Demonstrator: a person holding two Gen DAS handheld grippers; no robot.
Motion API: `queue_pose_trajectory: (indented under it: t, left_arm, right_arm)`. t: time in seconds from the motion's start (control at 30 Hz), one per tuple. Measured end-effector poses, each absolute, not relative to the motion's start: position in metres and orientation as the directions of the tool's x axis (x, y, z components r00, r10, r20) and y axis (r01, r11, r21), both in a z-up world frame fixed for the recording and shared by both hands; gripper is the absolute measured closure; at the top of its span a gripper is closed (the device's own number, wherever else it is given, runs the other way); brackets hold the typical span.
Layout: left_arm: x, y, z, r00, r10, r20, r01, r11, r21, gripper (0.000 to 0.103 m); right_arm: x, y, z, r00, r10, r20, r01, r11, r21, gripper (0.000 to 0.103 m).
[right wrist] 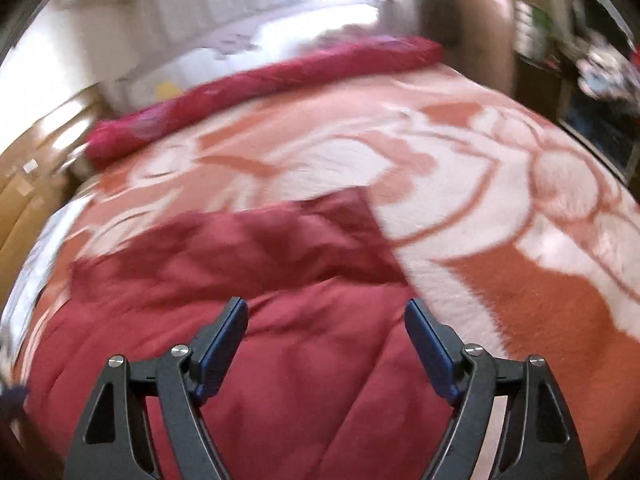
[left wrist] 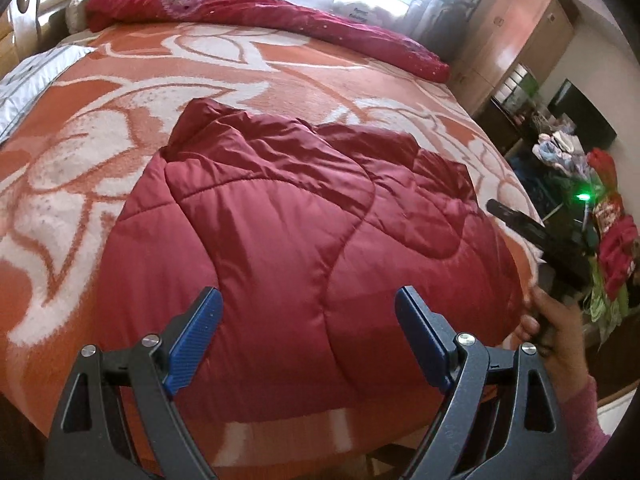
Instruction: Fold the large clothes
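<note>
The bed (left wrist: 60, 152) is covered by an orange-and-white patterned blanket (left wrist: 280, 64), and a rolled crimson quilt (left wrist: 256, 12) is laid along its far edge. The dark red quilted jacket (left wrist: 288, 216) is spread on the near part of the blanket, folded over itself — its padded panels are bunched toward the far side. The left gripper (left wrist: 308, 336) is held above the jacket with its jaws spread wide and nothing between the blue pads (left wrist: 196, 344). The right gripper (right wrist: 326, 354) is likewise held clear above the jacket, jaws apart and empty — its view is blurred.
</note>
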State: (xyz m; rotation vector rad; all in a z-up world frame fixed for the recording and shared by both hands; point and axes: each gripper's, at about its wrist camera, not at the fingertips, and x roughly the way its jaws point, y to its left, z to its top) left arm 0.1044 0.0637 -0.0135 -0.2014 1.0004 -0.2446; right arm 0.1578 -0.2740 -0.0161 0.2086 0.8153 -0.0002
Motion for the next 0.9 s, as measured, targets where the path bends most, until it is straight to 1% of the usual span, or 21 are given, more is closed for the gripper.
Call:
queue_pose_trajectory:
  t: [0.03,0.1,0.2,0.3,0.37,0.47,0.63,0.9]
  left_arm:
    - [0.101,0.060,-0.014,0.517,-0.291,-0.805,0.117,0.956,-0.270,0.014]
    - [0.097,0.053,-0.018,0.515,-0.285,-0.808,0.130,0.958,-0.255,0.014]
    - [0.099,0.044,-0.034,0.487,-0.272,-0.830,0.131,0.962,-0.239,0.014]
    - [0.102,0.037,-0.051,0.470,-0.233,-0.852,0.138,0.972,-0.189,0.012]
    - [0.101,0.034,-0.059,0.470,-0.227,-0.853,0.143,0.973,-0.181,0.011]
    - [0.100,0.030,-0.062,0.479,-0.217,-0.850,0.155,0.975,-0.162,0.009]
    - [0.104,0.027,-0.072,0.487,-0.205,-0.849,0.169,0.976,-0.139,0.001]
    - [0.104,0.026,-0.073,0.505,-0.177,-0.845,0.165,0.980,-0.107,0.000]
  right_arm:
    - [0.144,-0.262,-0.009,0.686,0.139,-0.715,0.008,0.980,0.198,0.021]
    - [0.125,-0.247,-0.004,0.667,0.207,-0.716,-0.077,0.975,0.210,0.021]
    - [0.110,-0.231,-0.012,0.626,0.246,-0.740,-0.135,0.969,0.208,0.021]
    - [0.108,-0.226,-0.036,0.571,0.201,-0.796,-0.120,0.980,0.161,0.021]
    - [0.108,-0.233,-0.055,0.546,0.181,-0.818,-0.095,0.983,0.155,0.018]
    - [0.106,-0.247,-0.068,0.534,0.187,-0.824,-0.063,0.981,0.182,0.018]
    - [0.098,-0.247,-0.074,0.544,0.177,-0.820,-0.039,0.982,0.186,0.018]
    - [0.091,-0.245,-0.076,0.575,0.154,-0.804,-0.024,0.985,0.172,0.017]
